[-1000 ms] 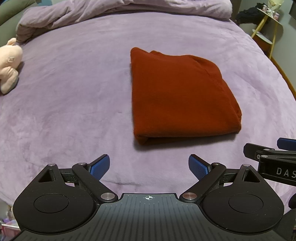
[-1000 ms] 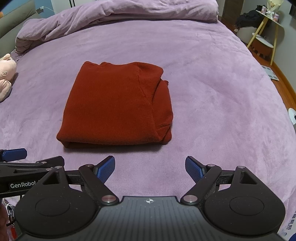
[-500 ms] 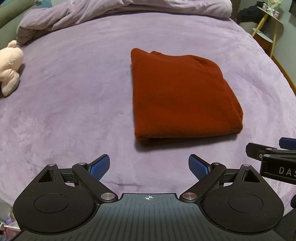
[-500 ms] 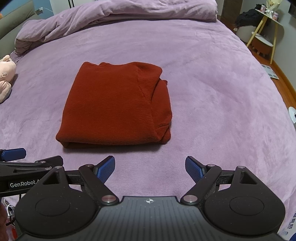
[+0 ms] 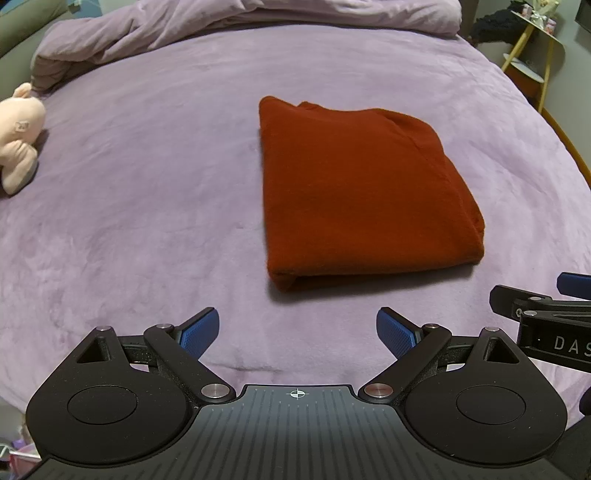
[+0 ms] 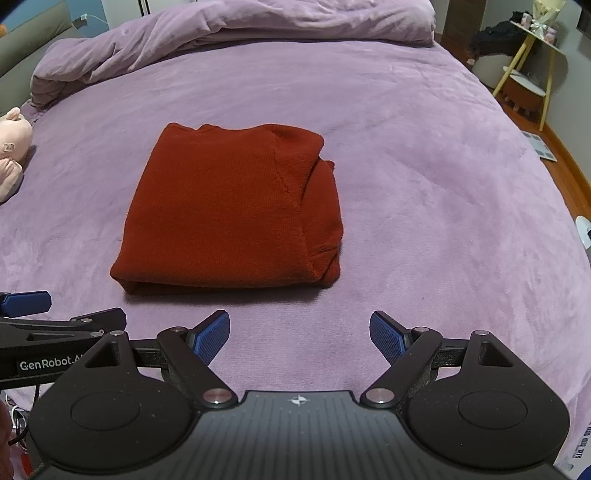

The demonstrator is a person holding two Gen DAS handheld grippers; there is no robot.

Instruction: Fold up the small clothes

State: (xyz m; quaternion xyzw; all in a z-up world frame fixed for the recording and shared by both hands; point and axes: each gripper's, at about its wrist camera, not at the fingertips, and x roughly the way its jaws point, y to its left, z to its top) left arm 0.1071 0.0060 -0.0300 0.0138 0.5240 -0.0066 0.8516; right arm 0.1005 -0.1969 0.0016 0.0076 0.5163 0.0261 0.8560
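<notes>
A rust-red knit garment lies folded into a neat rectangle on the purple bedspread; it also shows in the right wrist view, with a tucked sleeve edge at its right side. My left gripper is open and empty, held near the bed's front edge, short of the garment. My right gripper is open and empty, also just in front of the garment. Each gripper shows at the edge of the other's view: the right gripper and the left gripper.
A pink plush toy lies at the bed's left edge. A rumpled purple duvet is bunched along the far side. A yellow-legged side table and a wood floor are to the right of the bed.
Both grippers stay open and almost still. The views have drifted only slightly; the garment has not moved.
</notes>
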